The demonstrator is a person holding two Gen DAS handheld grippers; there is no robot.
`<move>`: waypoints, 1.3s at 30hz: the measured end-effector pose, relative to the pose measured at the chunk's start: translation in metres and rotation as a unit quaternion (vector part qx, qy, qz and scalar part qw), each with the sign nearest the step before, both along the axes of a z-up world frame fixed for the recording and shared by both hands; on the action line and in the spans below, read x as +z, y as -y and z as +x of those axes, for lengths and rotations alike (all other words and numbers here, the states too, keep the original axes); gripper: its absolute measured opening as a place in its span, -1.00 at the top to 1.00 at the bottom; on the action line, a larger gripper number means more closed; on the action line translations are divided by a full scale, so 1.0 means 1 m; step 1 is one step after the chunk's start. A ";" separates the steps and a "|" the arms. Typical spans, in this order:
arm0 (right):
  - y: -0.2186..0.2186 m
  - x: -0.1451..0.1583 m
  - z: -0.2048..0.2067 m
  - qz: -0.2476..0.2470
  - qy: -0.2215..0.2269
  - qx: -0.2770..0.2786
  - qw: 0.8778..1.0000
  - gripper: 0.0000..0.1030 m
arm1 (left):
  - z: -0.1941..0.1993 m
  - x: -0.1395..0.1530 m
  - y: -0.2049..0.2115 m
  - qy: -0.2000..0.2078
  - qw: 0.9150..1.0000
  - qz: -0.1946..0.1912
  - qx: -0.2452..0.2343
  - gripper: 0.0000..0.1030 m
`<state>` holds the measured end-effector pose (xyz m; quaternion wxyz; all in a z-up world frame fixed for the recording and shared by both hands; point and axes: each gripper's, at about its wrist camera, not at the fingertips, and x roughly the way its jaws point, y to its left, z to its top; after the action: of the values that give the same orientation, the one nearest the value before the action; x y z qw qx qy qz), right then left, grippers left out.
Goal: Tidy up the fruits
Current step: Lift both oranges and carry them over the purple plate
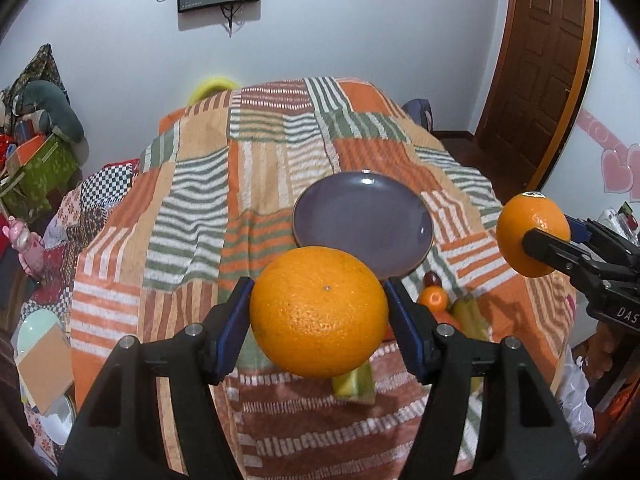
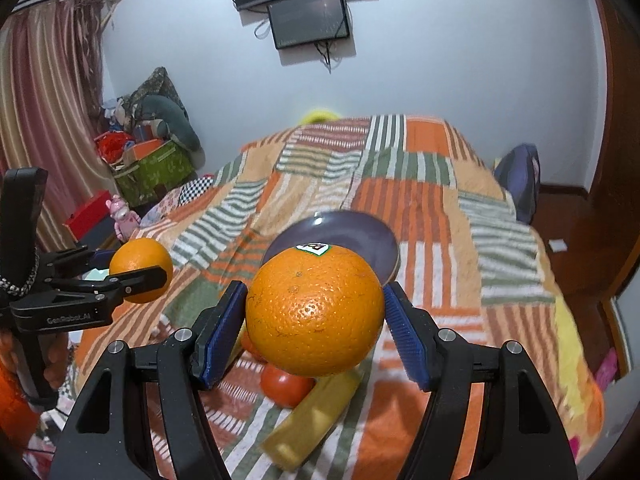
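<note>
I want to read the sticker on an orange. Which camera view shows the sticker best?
The right wrist view. There the sticker sits on top of the orange held in the right claw, close and facing the camera. In the left wrist view, the same sticker is only a thin dark strip at that orange's top edge.

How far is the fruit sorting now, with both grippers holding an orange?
Done: nothing yet; the purple plate is bare. In hand: the left gripper grips a plain orange, and the right gripper grips an orange with a sticker, both lifted above the striped blanket. Left: placing both oranges, then the tomato, banana and small orange lying on the blanket.
</note>
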<state>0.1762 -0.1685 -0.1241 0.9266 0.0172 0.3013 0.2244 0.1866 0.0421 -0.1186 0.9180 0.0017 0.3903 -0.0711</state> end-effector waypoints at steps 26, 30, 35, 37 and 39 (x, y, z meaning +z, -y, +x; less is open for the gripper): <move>-0.001 0.014 0.072 -0.031 0.061 -0.001 0.998 -0.29 | 0.090 0.032 0.028 0.043 0.999 -0.005 -0.001 -0.26; -0.005 0.011 0.085 -0.035 0.062 -0.002 0.997 -0.29 | 0.109 0.025 0.029 0.036 0.999 -0.002 -0.001 -0.26; -0.014 -0.001 0.105 -0.042 0.054 0.005 0.998 -0.29 | 0.133 0.010 0.027 0.020 1.000 -0.001 0.004 -0.26; -0.016 -0.006 0.112 -0.044 0.048 0.007 0.998 -0.29 | 0.142 0.004 0.026 0.011 1.000 -0.005 0.005 -0.26; -0.018 -0.012 0.120 -0.047 0.043 0.011 0.998 -0.28 | 0.151 -0.004 0.024 0.001 1.000 -0.009 0.006 -0.26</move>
<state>0.2963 -0.1501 -0.1358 0.9359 -0.0396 0.2717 0.2209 0.3378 0.0181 -0.1225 0.9186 -0.0091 0.3891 -0.0686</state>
